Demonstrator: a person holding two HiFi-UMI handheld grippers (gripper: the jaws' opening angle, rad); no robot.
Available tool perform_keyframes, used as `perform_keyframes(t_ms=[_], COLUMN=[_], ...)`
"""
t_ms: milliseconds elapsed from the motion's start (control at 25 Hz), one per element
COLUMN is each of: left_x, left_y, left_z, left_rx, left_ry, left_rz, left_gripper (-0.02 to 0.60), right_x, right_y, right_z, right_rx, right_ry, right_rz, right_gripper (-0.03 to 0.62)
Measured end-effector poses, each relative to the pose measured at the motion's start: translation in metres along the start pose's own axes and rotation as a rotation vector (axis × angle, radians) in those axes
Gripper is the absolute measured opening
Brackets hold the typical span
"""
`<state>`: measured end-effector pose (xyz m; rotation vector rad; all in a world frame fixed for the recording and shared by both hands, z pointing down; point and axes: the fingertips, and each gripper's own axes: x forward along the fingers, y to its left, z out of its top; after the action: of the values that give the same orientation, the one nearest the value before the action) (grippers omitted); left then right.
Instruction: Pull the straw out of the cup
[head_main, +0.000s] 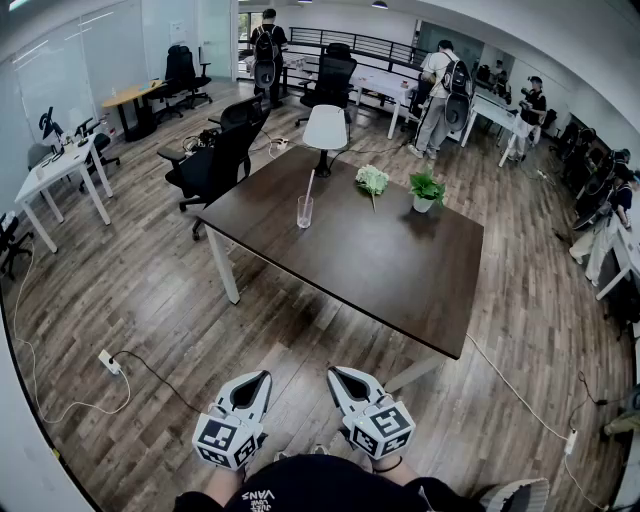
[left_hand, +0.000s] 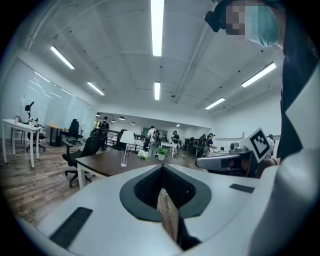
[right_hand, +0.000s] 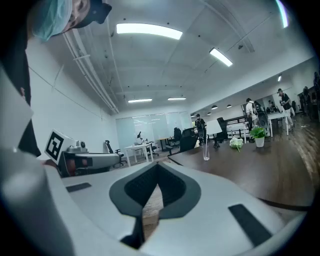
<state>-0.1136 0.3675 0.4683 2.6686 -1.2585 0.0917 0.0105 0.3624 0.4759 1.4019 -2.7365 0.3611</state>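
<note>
Well off to the left of the left fingers, on the wood floor (head_main: 150, 290): a white power strip (head_main: 109, 361) with its cable. Further ahead and also left of those fingers, black office chairs (head_main: 215, 160) by the far-left corner of the desk (head_main: 350, 262).

Low in the head view, the left gripper (head_main: 262, 377), aimed almost level toward the desk. Fingers pressed together at the tips and empty, seen plainly in the left gripper view, with only a sliver of floor visible through the hollow behind them.

Far ahead of both pairs of fingers, roughly between their two lines of aim: the clear cup (head_main: 305, 212), upright on the dark desk near its far-left edge, with the straw (head_main: 310, 186) standing in it and rising above the rim. Well apart from either gripper. Up and to the left of the closed tips in the left gripper view, cup (left_hand: 123, 160) small in the distance; up and to the right of the tips in the right gripper view, cup (right_hand: 206, 153) and straw (right_hand: 205, 141) likewise distant.

Just beside the left one, the right gripper (head_main: 336, 373), same near-level aim. Fingers closed tip to tip, empty.

Ahead and to the right of the right fingers, beyond the cup: white flowers (head_main: 372, 180) lying on the desk, then a potted plant (head_main: 426, 190) in a white pot, near the far edge.
</note>
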Motion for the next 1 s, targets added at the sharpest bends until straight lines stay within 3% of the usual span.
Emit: perform_keyframes(t_ms=[520,1000], left_x=[0.0,0.009], left_y=[-0.002,-0.005], left_z=[-0.005,-0.011], left_rx=[-0.022,-0.017], left_ry=[-0.003,-0.004], left_rz=[0.01,0.034], left_gripper=[0.011,0.011], right_x=[-0.005,-0.005], right_y=[-0.008,-0.018], right_z=[0.002,0.0], right_rx=[-0.031,-0.004], right_ry=[0.002,-0.022], right_rz=[-0.022,0.012], right_gripper=[0.017,0.018])
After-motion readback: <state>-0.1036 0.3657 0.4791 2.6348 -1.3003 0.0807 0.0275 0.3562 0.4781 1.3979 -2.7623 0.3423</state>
